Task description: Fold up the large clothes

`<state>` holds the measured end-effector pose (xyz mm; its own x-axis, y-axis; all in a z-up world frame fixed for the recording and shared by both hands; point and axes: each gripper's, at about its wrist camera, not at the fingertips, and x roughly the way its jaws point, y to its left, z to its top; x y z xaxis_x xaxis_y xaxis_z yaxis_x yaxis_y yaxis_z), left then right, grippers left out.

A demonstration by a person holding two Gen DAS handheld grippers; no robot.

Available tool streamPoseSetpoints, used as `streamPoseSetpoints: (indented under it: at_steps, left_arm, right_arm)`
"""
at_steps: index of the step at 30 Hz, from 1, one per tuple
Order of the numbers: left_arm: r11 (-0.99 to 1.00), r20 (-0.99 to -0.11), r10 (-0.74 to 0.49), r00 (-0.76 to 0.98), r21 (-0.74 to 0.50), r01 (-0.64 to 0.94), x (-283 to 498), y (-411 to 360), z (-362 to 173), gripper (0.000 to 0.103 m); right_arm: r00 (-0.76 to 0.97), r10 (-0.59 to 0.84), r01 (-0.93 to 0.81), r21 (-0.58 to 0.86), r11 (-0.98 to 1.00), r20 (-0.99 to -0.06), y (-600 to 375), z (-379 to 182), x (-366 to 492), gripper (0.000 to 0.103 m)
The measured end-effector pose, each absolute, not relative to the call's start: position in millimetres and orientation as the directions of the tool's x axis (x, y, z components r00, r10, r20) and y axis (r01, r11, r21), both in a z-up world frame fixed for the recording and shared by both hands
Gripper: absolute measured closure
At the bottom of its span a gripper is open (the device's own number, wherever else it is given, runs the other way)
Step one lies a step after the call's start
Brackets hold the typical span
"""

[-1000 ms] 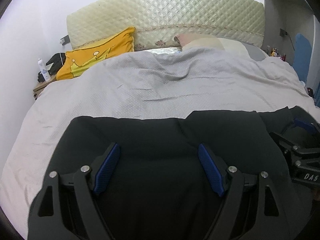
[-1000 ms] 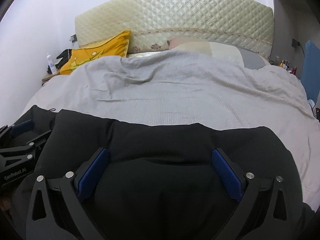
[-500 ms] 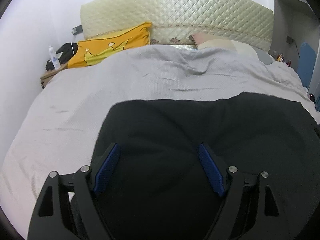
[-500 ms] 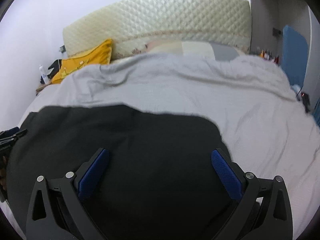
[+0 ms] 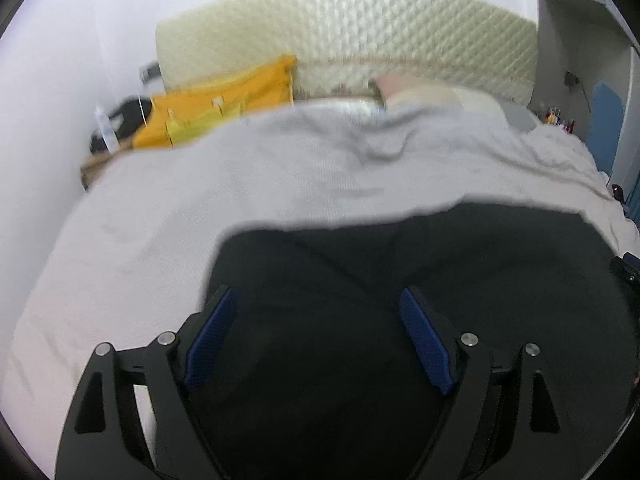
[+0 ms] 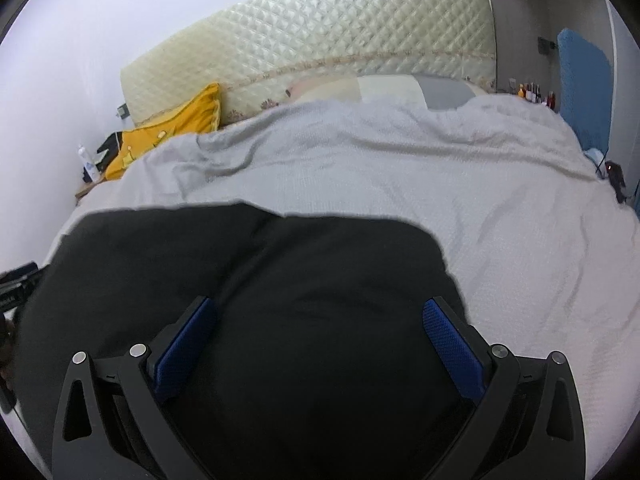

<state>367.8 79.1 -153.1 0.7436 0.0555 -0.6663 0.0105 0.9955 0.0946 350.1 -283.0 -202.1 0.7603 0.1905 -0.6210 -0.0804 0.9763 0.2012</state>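
Nearest the left camera, the left gripper [image 5: 316,328] points down over a black garment [image 5: 420,280], its blue pads [image 5: 210,336] spread wide with dark cloth below the gap and nothing pinched between them. The right gripper [image 6: 320,336] shows the same in its own view: jaws wide apart, pads [image 6: 454,354] clear of each other, hovering over the garment [image 6: 248,272] without gripping it. Whether either gripper touches the cloth cannot be told.

The garment lies flat on the near part of the bed, spread across a grey cover [image 6: 400,176]. From the left camera its left edge falls just beside the left finger; from the right camera its right edge rounds off just past the right finger. The other gripper peeks in at the outer edge of each view, beside the garment.

Beyond, the cover runs rumpled up the bed. At its far end a yellow pillow [image 6: 168,132] leans at the left and pale pillows [image 6: 384,88] lie at the middle, against a quilted cream headboard [image 6: 320,36]. A bottle [image 6: 87,160] stands far left; a blue panel [image 6: 584,84] stands far right.
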Motion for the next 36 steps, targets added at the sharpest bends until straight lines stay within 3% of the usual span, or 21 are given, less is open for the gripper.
streamPoseSetpoints:
  at_steps: [10,13,15,18,27,36]
  left_arm:
    - [1.000,-0.551,0.002,0.834,-0.002,-0.004,292,67,5,0.018]
    - [0.999,-0.518,-0.040,0.854,-0.028,0.030,257,58,44,0.014]
    - [0.997,-0.500,-0.070,0.863,-0.048,0.053,236,54,61,0.004]
    - [0.997,-0.470,-0.079,0.879,-0.031,0.073,205,46,79,0.001]
    - [0.992,-0.419,-0.119,0.900,-0.020,0.122,122,32,94,0.000]
    - [0.990,-0.370,-0.135,0.919,-0.015,0.139,63,30,74,0.000]
  right_arm:
    - [0.873,0.234,-0.148,0.225,0.963,-0.427,-290,-26,268,0.000]
    - [0.892,0.244,-0.178,0.200,0.963,-0.381,-286,16,236,0.000]
    - [0.902,0.253,-0.201,0.180,0.963,-0.350,-282,41,209,0.000]
    - [0.914,0.264,-0.223,0.161,0.961,-0.309,-278,69,168,0.000]
    - [0.933,0.288,-0.264,0.134,0.955,-0.217,-273,91,75,0.000]
    - [0.935,0.313,-0.295,0.125,0.947,-0.165,-269,61,5,0.000]
